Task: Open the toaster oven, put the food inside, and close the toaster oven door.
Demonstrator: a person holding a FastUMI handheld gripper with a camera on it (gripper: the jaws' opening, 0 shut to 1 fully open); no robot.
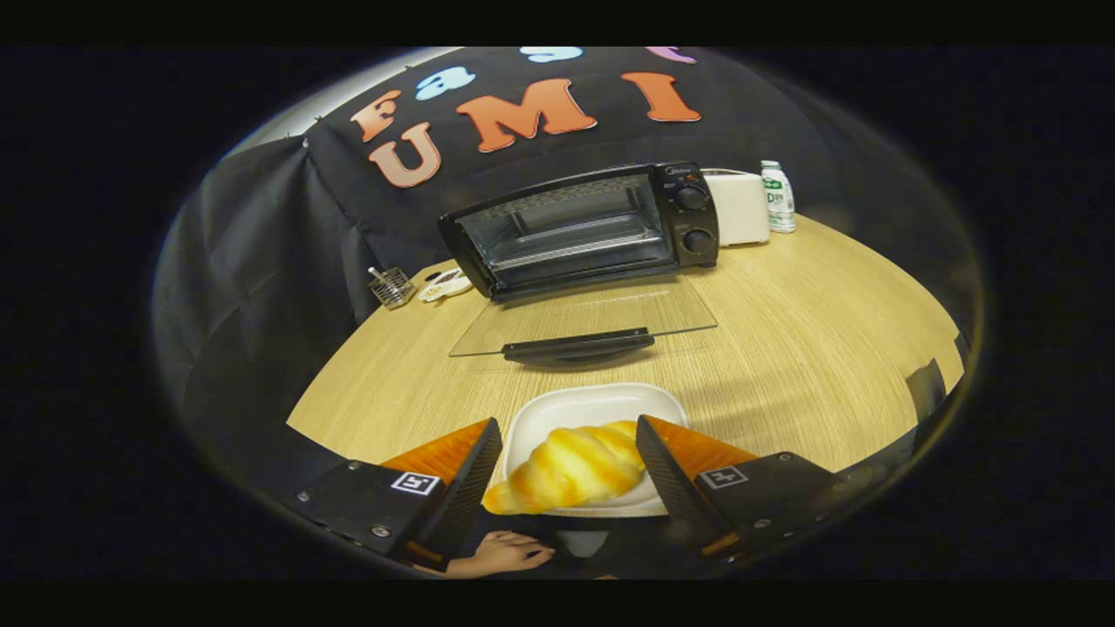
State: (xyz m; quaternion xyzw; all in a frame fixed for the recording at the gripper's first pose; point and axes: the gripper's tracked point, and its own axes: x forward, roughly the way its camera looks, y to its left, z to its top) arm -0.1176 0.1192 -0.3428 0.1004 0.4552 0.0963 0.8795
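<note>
The black toaster oven (582, 228) stands at the back of the wooden table (810, 348). Its glass door (584, 320) is swung down flat toward me, its dark handle (577, 346) at the front edge, and the chamber with its wire rack is exposed. Well short of the door, a golden croissant (566, 468) lies on a white plate (592, 405) near the table's front edge. My gripper (568, 431) is open with its fingers on either side of the croissant. Each fingertip is close to one end of the croissant, and I see no clear squeeze on it.
A white appliance (739, 205) and a small bottle (778, 197) stand right of the oven. Left of it are a wire holder (391, 286) and a small white object (445, 284). A person's hand (510, 552) rests below the plate at the table's near edge.
</note>
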